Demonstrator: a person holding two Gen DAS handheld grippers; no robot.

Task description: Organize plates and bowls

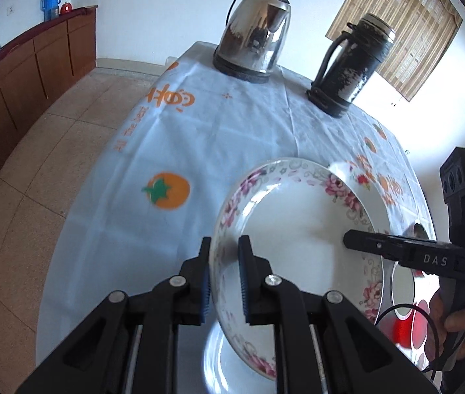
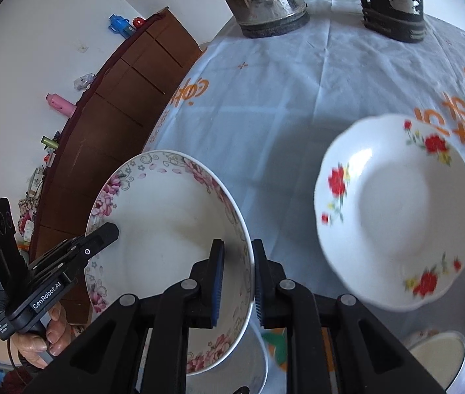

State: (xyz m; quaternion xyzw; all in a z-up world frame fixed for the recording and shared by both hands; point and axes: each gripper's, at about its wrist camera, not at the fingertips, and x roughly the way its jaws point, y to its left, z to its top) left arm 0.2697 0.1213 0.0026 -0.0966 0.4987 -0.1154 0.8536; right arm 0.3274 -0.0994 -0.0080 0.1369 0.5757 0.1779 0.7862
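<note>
A deep white plate with a pink flower border (image 1: 298, 229) (image 2: 166, 229) hangs tilted above the table, held from both sides. My left gripper (image 1: 225, 243) is shut on the plate's left rim; in the right wrist view it (image 2: 107, 229) reaches in from the left. My right gripper (image 2: 237, 246) is shut on the opposite rim and enters the left wrist view (image 1: 352, 239) from the right. A second white plate with red flowers (image 2: 396, 213) lies on the cloth to the right. Another white dish (image 1: 219, 354) shows below the held plate, mostly hidden.
The table wears a pale blue cloth with orange prints (image 1: 199, 131). At its far end stand a steel kettle (image 1: 252, 42) and a dark flask (image 1: 354, 65). A white cup (image 2: 436, 351) sits near the right front. A brown sideboard (image 1: 19, 75) lines the left wall.
</note>
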